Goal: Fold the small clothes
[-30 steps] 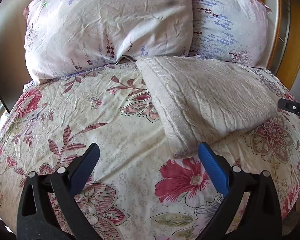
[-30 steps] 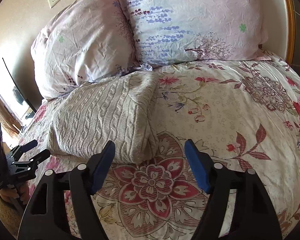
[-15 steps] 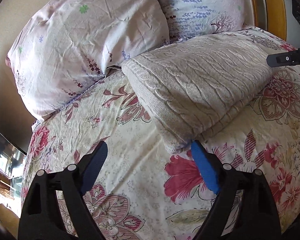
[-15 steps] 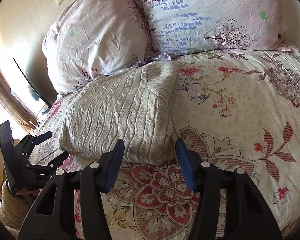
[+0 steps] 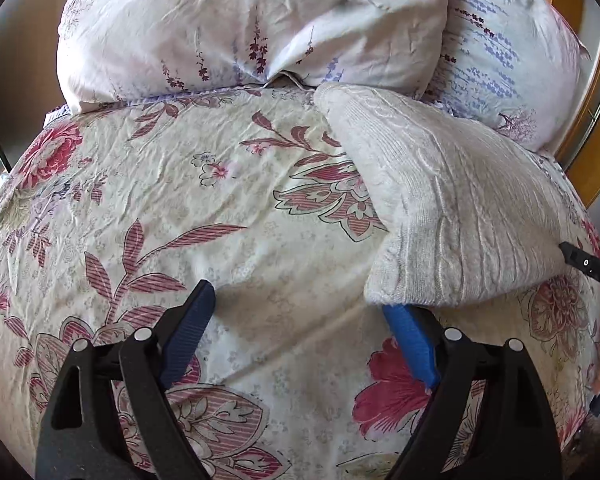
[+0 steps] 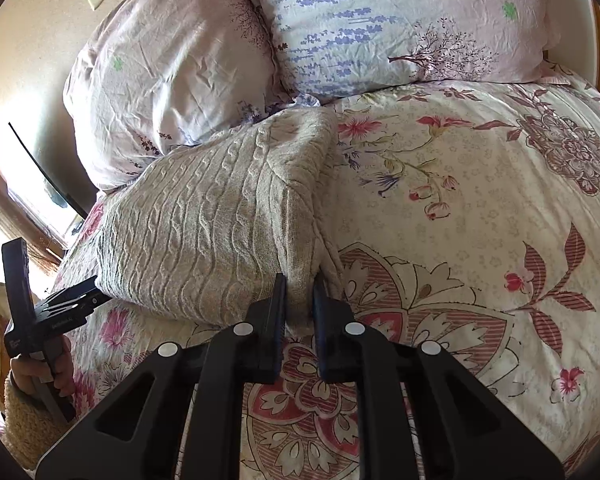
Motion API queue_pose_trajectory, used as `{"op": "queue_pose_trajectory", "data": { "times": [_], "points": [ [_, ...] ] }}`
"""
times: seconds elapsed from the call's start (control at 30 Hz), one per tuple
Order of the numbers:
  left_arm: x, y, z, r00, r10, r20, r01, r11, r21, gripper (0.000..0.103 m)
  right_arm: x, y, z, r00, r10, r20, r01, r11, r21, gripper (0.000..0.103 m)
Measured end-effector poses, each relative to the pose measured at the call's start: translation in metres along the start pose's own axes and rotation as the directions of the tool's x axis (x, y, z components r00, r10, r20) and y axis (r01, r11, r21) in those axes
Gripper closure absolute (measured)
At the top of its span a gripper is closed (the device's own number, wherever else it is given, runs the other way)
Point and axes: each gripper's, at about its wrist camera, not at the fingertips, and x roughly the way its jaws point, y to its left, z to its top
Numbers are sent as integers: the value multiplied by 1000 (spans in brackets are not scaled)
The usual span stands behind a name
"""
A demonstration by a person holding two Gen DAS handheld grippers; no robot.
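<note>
The sweater [image 6: 220, 220] lies folded on the quilt [image 6: 480, 208], centre-left in the right wrist view, its far end against the pillows [image 6: 380, 20]. Our right gripper [image 6: 300, 292] has just been closing and now pinches the near corner. Our left gripper [image 5: 300, 312] stands spread, having narrowed a little, with its right pad under the sweater's other near corner at lower right of its view and nothing pressed. We judge the left should slide further under that corner, clamp all layers, then lift evenly with the right.
</note>
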Motion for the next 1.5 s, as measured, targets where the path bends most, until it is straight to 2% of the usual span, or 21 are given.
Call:
{"op": "queue_pose_trajectory", "data": {
  "times": [0.07,0.13,0.17,0.2,0.27,0.3,0.37,0.47,0.5,0.57,0.6,0.67,0.73,1.0,1.13,1.23,1.27,1.33,1.37,1.43,1.5],
  "points": [
    [0,-6,-1,1000,19,-4,-19,1000,24,18,0,7,0,1000,-28,3,28,999,-41,89],
    [-9,-11,-3,1000,6,-1,-6,999,47,18,-8,8,3,1000,-21,11,22,999,-44,82],
    [-19,-12,-4,1000,3,14,-4,999,54,17,-17,7,6,999,-21,41,23,999,-40,73],
    [-30,-12,-4,999,4,41,-7,999,53,13,-26,7,9,996,-25,86,28,999,-42,71],
    [-51,-16,3,993,-11,116,6,999,49,11,-40,9,21,988,-2,156,11,998,-58,71],
    [-59,-21,8,988,-37,153,31,999,42,11,-40,11,27,987,17,161,-6,998,-68,71],
    [-66,-33,23,965,-143,220,142,990,19,11,-30,19,33,990,50,135,-38,995,-93,71],
    [-55,-55,44,940,-248,233,258,966,-12,13,-14,31,28,994,55,94,-42,991,-127,71],
    [-49,-64,49,940,-262,217,268,963,1,14,-10,32,26,995,49,83,-38,991,-129,71],
    [-31,-82,51,954,-258,154,255,966,34,19,-3,30,21,998,30,60,-22,991,-129,71],
    [-23,-88,49,964,-233,132,228,972,52,22,-1,30,19,999,12,50,-5,991,-134,71],
    [-17,-100,44,977,-158,146,142,983,119,22,4,30,16,999,-12,37,17,989,-149,71],
    [-14,-110,40,982,-105,158,78,983,167,22,8,31,13,999,-35,28,40,985,-165,71],
    [4,-125,27,985,12,173,-53,971,235,11,16,31,9,997,-74,25,77,979,-188,69],
    [6,-124,26,984,23,179,-64,972,227,11,16,34,8,995,-93,34,98,974,-203,69],
    [-3,-117,22,983,13,183,-50,978,201,11,4,29,9,997,-64,52,71,986,-150,69],
    [-8,-111,20,983,6,186,-42,981,187,11,-2,27,8,996,-60,61,68,989,-129,66],
    [-16,-98,14,980,19,196,-50,986,156,10,-13,23,5,994,-78,80,86,991,-107,44],
    [-20,-89,11,979,26,201,-54,989,137,9,-18,22,2,992,-91,90,100,990,-103,29],
    [-26,-71,3,978,43,206,-64,993,95,5,-26,21,-5,990,-101,100,111,988,-104,26],
    [-32,-56,-6,979,50,199,-62,997,54,4,-29,22,-13,991,-103,85,111,989,-96,14]
  ]
}}
